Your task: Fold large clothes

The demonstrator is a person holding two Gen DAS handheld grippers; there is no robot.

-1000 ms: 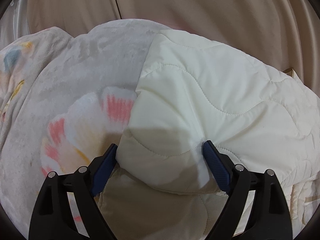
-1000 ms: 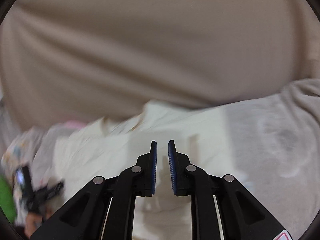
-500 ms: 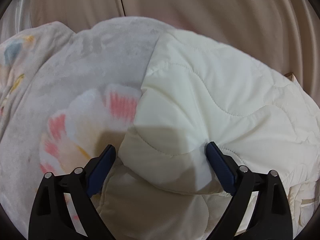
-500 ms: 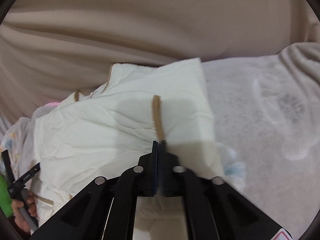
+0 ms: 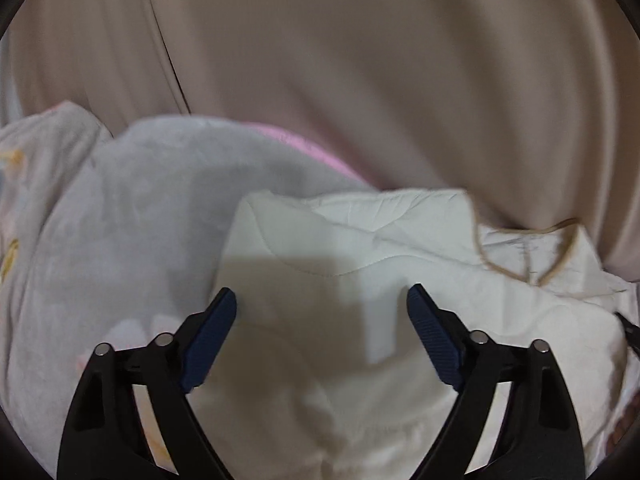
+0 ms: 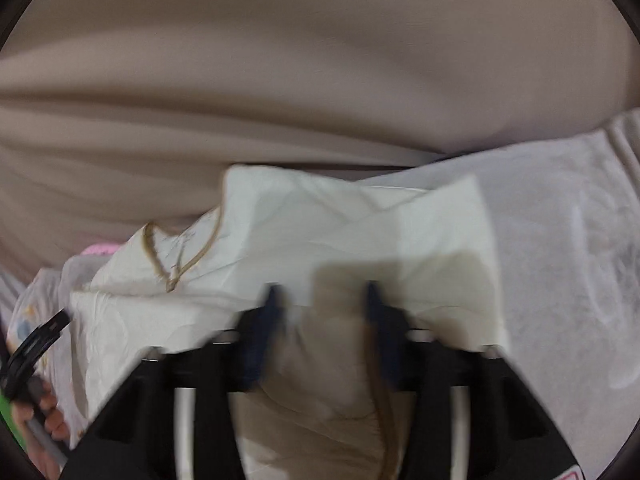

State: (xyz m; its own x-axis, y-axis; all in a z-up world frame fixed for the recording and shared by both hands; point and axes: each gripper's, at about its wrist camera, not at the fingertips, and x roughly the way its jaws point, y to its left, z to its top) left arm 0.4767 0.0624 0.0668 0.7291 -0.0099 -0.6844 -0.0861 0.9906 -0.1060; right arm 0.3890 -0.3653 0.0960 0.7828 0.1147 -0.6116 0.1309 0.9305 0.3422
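Note:
A cream quilted garment (image 5: 360, 264) with tan trim (image 5: 556, 256) lies folded over on a grey fleece blanket (image 5: 140, 216). My left gripper (image 5: 322, 308) is open, its blue pads either side of the garment's near part, just above it. In the right wrist view the same garment (image 6: 360, 232) lies in front of my right gripper (image 6: 322, 300), which is open and blurred with motion, cloth bulging between its fingers. The tan trim (image 6: 184, 256) shows at the garment's left.
Beige sofa backrest cushions (image 5: 360, 60) rise behind the blankets. A pink cloth edge (image 5: 304, 148) peeks out behind the grey blanket. The person's hand holding the left gripper (image 6: 36, 364) shows at the lower left of the right wrist view.
My right gripper was shut on the garment's tan-trimmed edge and has opened, letting go. The left gripper has tilted up and pulled back. The garment's far part is now folded over.

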